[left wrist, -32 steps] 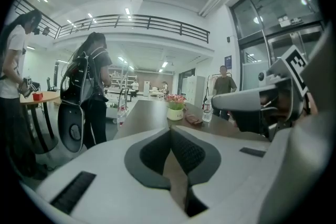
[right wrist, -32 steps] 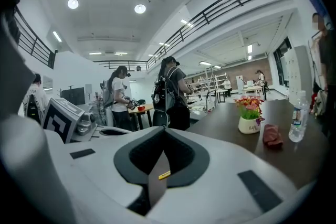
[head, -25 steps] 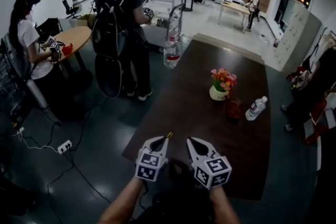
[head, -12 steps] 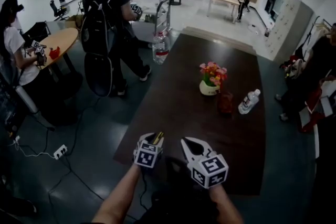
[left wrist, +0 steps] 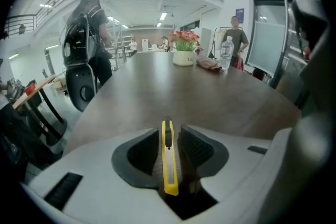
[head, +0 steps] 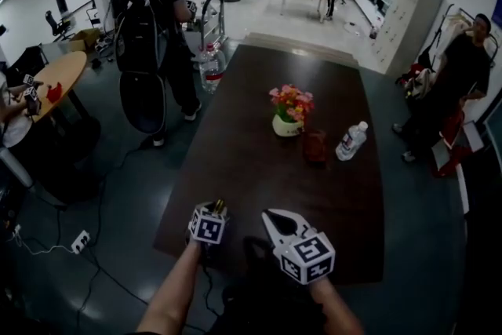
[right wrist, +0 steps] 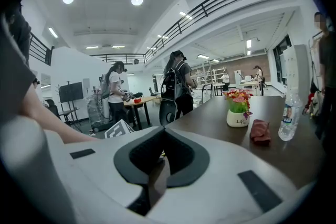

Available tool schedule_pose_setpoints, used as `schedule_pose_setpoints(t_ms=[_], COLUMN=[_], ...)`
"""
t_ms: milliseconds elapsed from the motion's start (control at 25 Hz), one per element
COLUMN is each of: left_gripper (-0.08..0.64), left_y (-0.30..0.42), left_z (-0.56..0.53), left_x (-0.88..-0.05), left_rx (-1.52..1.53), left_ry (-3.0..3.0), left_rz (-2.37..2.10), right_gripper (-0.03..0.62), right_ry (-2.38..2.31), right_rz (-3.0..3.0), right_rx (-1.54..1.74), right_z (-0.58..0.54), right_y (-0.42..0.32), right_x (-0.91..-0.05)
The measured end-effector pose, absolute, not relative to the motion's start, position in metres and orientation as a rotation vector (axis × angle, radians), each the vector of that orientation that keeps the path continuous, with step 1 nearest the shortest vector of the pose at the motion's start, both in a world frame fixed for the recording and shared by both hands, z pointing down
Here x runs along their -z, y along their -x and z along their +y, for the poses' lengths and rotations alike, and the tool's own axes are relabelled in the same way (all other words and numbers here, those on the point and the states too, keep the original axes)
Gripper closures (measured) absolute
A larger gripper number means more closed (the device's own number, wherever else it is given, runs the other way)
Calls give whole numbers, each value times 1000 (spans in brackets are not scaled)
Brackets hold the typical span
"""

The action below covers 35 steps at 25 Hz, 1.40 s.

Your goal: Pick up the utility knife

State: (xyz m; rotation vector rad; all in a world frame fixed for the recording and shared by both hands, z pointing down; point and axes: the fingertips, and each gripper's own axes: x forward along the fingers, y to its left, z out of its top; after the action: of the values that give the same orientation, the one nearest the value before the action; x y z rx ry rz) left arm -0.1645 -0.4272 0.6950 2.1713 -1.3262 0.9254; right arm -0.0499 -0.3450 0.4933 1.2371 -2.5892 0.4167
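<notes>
Fingers [left wrist: 198, 145] of the left gripper [left wrist: 169, 130] stand apart, having just been opening. The yellow utility knife [left wrist: 168, 165] is between them, narrow side up and nose toward twelve o'clock, with neither pad pressing on it. In the head view this is near the dark table's [head: 235, 169] close edge, at about seven o'clock on the tabletop. Just to the right, the right gripper [right wrist: 164, 129] has its fingers together on nothing and points toward eleven o'clock. Farther up the table, between twelve and one o'clock, a flower pot [head: 287, 124], a red cloth [head: 315, 147] and a water bottle [head: 351, 141] sit in a row.
</notes>
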Motion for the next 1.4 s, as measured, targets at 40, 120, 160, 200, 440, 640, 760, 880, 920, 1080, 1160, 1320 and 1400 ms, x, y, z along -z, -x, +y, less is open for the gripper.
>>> schedule_pose_setpoints(t_ms=[40, 120, 160, 200, 440, 640, 760, 880, 920, 1080, 1160, 1320, 1400], left_gripper=[423, 446, 466, 471, 489, 491, 491, 491, 491, 491, 491, 491, 491], left_y=[165, 168, 170, 171, 175, 174, 169, 160, 159, 157, 157, 157, 157], left_z=[-427, -428, -428, -428, -424, -425, -422, -412, -408, -388, -377, -355, -346], left_x=[-696, -697, -697, -696, -695, -669, -637, -594, -579, -530, -508, -468, -448], left_rx=[-938, -986, -1017, -1044, -1055, -919, -781, -577, -515, -343, -265, -104, -38], left_ry=[-2163, -2156, -2158, -2161, -2146, -2213, -2264, -2335, -2353, -2413, -2439, -2490, -2518], left_rz=[-1329, -1350, -1361, -1371, -1412, -1442, -1455, -1447, -1445, -1454, -1457, -1449, -1448], right_gripper=[581, 581, 581, 581, 581, 581, 581, 581, 581, 581, 581, 581, 581], right_ry=[-1239, -1247, -1253, -1256, -1251, -1251, -1256, -1261, -1262, -1255, -1249, -1217, -1207], right_rz=[-2592, -2590, -2586, -2585, -2597, -2613, -2625, -2650, -2660, -2695, -2714, -2821, -2860], right_rx=[-418, -421, -423, -424, -415, -398, -388, -379, -376, -356, -342, -332, -313], right_z=[-345, -346, -346, -346, -345, -346, -347, -347, -347, -346, -343, -336, -332], right_y=[49, 46, 44, 43, 42, 43, 42, 44, 45, 55, 59, 67, 69], right_x=[-493, -493, -493, -493, -487, -481, -477, -471, -468, -457, -451, -436, -427])
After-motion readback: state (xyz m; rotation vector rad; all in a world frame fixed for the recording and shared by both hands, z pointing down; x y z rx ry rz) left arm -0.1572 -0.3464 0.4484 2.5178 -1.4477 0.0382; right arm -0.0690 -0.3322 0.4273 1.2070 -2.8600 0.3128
